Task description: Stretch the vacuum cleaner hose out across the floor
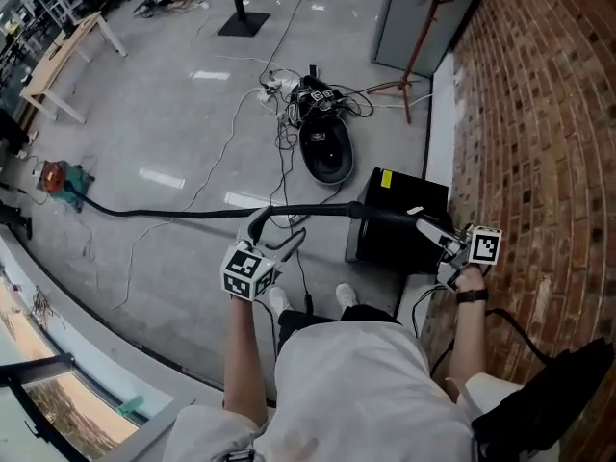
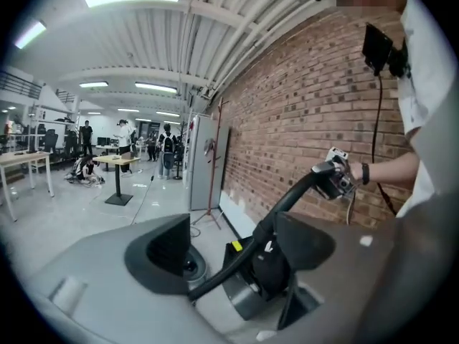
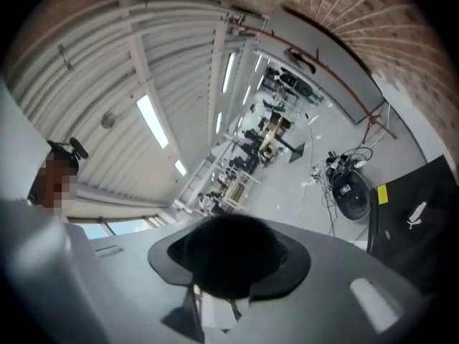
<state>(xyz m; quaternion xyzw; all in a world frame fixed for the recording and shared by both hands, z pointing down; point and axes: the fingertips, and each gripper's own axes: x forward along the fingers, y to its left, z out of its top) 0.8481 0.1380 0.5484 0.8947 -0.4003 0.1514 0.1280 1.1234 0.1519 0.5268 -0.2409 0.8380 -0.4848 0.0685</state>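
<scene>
Trailing cables [image 1: 289, 114] by hose [image 1: 173, 216], brick wall [image 1: 539, 114]

Head view: steeply down. Gripper views: close, roughly level. All share black box [image 1: 397, 196] [image 3: 417, 208].

I can read no text, brand or number anywhere. The yellow label [image 1: 387, 179] on the black vacuum [image 1: 399, 229] is too small to make out, and the white mark [image 1: 415, 211] near it forms no letters I can tell. The left cube [image 1: 249, 271] and right cube [image 1: 484, 246] carry only black-and-white square markers, not writing.
</scene>
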